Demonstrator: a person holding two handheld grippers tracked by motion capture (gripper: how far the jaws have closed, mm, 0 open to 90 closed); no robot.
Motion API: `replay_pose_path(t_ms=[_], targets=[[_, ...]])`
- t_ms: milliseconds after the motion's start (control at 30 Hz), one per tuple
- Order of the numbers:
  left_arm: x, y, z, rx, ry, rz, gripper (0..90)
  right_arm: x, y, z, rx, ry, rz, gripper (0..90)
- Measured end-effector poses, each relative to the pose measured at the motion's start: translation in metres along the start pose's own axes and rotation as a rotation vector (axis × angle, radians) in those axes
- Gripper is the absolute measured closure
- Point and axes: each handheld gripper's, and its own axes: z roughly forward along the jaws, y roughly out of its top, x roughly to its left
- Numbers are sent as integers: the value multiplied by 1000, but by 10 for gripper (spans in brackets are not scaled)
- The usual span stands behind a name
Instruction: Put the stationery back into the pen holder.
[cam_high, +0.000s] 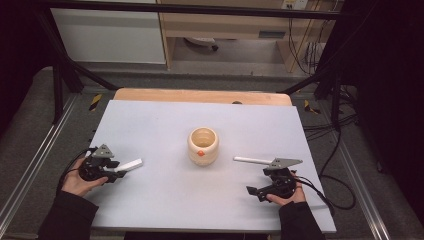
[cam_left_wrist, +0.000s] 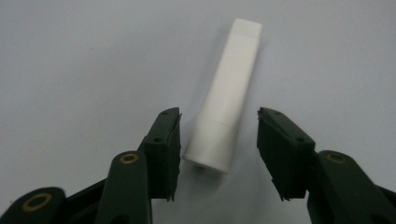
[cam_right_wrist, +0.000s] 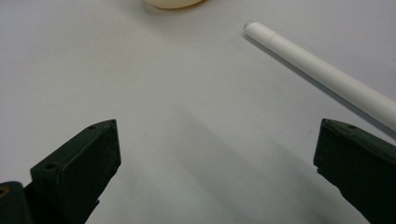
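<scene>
White tube (cam_left_wrist: 226, 100) lies between left claw's (cam_left_wrist: 218, 140) parted jaws, untouched; right claw (cam_right_wrist: 217, 158) wide.

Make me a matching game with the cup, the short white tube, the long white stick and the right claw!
Things:
1. cup
2. tube
3. stick
4. right claw

Places or states:
A. between the left claw's jaws, not yet squeezed
B. wide open, nothing between its jaws
C. middle of the table
D. lying beside the right claw

Pairs: 1-C, 2-A, 3-D, 4-B
</scene>
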Motion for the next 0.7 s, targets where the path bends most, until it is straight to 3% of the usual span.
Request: replay_pose_path(t_ms=[500,700], targets=[[-1,3,4,45,5,36,613,0,0,0,3,7,-3,13],[-2,6,5,61,-3,24,655,-1,1,0,2,6,-2,13]])
